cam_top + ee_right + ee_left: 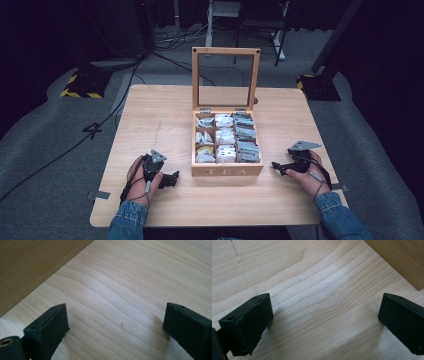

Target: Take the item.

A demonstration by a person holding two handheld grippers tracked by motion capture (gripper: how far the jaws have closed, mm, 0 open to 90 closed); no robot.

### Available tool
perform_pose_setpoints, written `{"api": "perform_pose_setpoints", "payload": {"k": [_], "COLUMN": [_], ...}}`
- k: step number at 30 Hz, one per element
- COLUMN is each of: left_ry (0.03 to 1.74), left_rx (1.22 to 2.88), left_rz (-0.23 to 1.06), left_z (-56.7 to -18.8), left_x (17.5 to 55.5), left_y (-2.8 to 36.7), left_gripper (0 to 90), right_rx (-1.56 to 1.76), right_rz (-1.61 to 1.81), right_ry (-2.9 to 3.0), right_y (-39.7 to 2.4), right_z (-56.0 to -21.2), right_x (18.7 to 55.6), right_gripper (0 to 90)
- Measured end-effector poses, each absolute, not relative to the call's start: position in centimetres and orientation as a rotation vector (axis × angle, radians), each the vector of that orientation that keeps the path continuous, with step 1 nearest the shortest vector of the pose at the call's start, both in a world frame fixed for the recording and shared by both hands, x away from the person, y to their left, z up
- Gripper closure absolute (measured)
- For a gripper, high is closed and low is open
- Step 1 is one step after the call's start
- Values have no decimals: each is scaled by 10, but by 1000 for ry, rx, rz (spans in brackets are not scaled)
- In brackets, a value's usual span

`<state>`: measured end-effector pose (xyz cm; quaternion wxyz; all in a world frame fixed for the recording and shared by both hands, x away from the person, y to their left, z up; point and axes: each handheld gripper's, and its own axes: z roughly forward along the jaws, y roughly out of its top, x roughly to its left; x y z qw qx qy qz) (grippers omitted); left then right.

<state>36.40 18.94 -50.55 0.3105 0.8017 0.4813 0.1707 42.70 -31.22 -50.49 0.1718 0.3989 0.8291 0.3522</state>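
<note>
The open tea box (227,170) sits between both grippers: at three o'clock from the left gripper (172,178), nine o'clock from the right gripper (276,166); both gape empty on the table (150,115).

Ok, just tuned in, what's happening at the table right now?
A person rests a gripper in each hand on the table, one on either side of a wooden tea box. Its lid stands open, and the compartments hold tea bags. The left gripper and right gripper both have open, empty jaws pointing toward the box without touching it.

One tea box (227,170), two claws (172,179)
</note>
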Motion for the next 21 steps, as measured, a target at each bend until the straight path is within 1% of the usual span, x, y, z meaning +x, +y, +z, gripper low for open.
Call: {"api": "perform_pose_setpoints", "payload": {"k": [11,12,13,14,16,19,21], "left_ry": [1271,1271,1271,1271,1271,1271,1271], "left_rx": [2115,2115,2115,2115,2115,2115,2115], "left_rz": [452,452,452,452,452,451,452], "left_z": [-506,-506,-506,-506,-506,-506,-506], "left_x": [364,364,364,364,364,364,364], "left_y": [189,189,189,189,189,189,189], "left_gripper": [1,1,1,1,1,1,1], "right_rx": [1132,1131,1131,1133,1139,1181,1229], "right_rz": [999,1003,1003,1025,1031,1056,1081], "right_ry": [2354,2352,2352,2335,2328,2341,2349], "right_y": [-312,-312,-312,-313,-313,-316,-317], "right_z": [-505,-505,-505,-504,-504,-500,-496], "right_x": [427,427,427,426,425,427,427], "right_gripper": [58,90,90,183,195,283,300]}}
